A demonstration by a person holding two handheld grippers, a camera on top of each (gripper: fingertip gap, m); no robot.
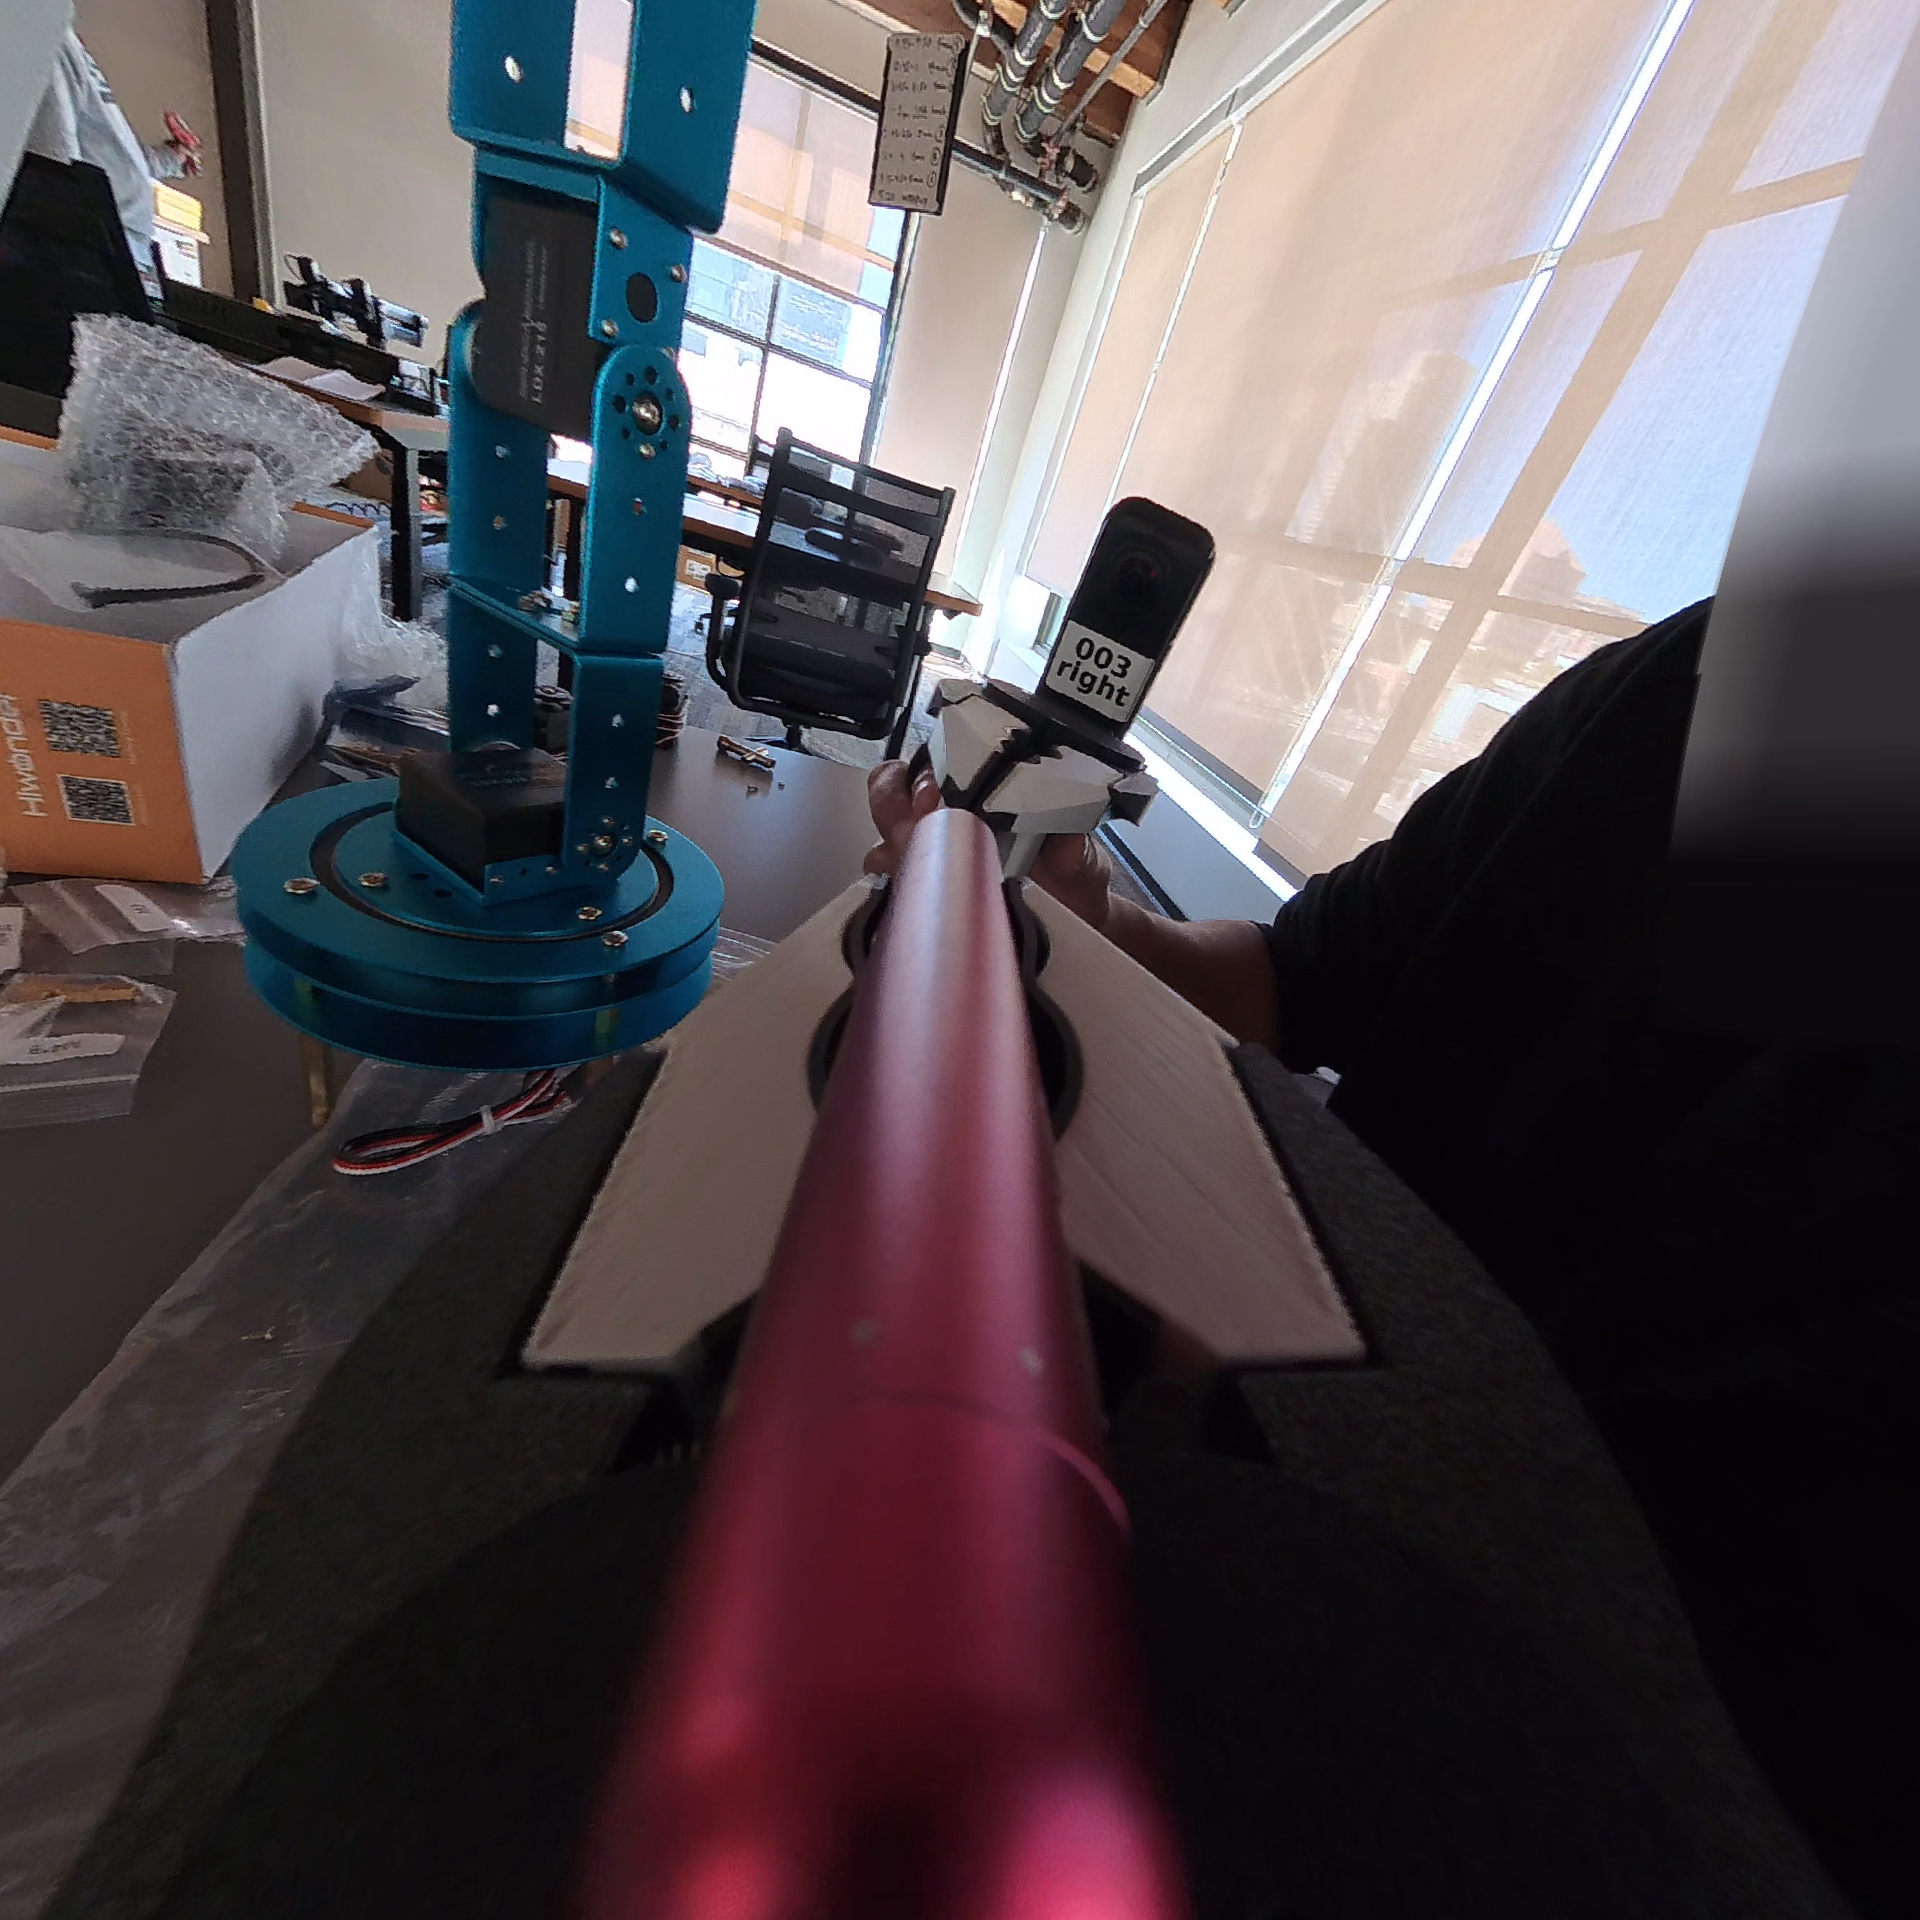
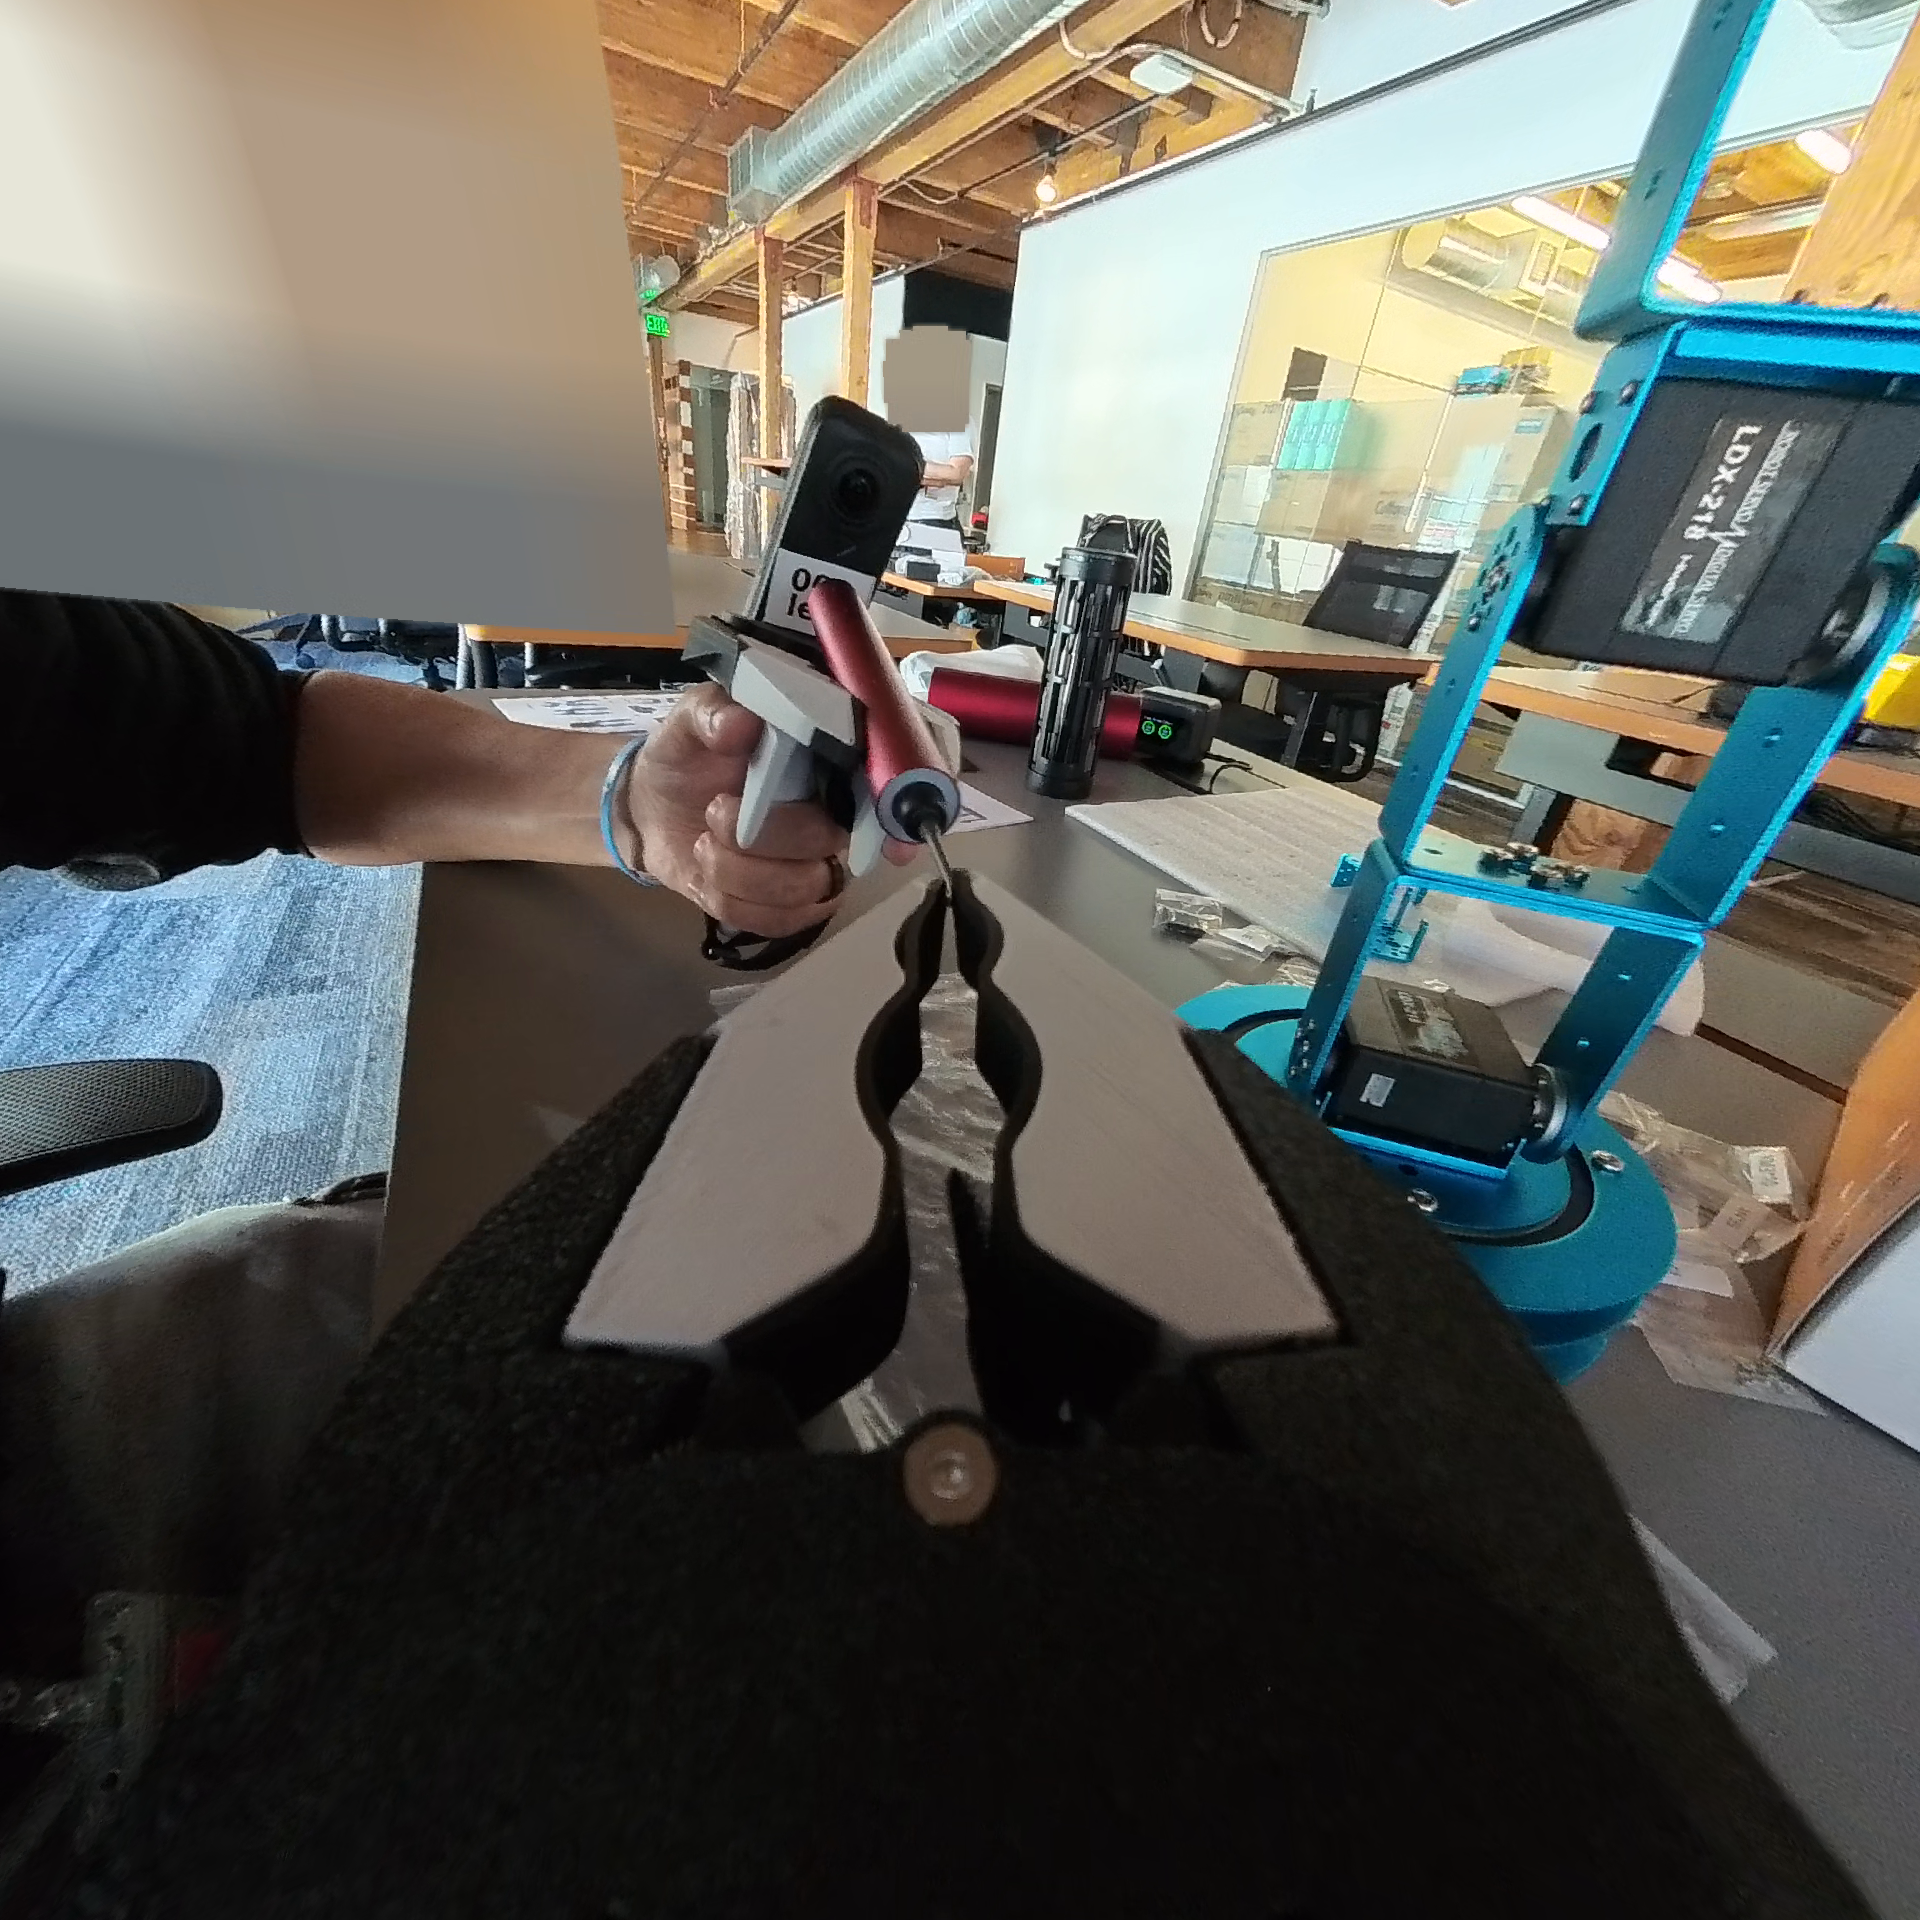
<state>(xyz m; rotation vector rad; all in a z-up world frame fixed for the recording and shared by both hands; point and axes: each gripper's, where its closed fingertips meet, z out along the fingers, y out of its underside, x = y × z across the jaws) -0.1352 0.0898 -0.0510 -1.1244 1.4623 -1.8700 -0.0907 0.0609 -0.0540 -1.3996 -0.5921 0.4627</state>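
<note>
Running lengthwise between the pale fingers of the left gripper point(image 1: 940, 940), which is clenched around it, a slim magenta anodised-metal screwdriver handle point(image 1: 925, 1299) points straight ahead toward the right gripper point(image 2: 948, 888). Its thin steel bit point(image 2: 938, 854) reaches the right gripper's fingertips, which are pinched together on or right at its end; contact is too fine to tell. Off to one side on the dark tabletop point(image 2: 520, 997) stands a blue metal servo arm point(image 1: 561, 582) on its round base.
</note>
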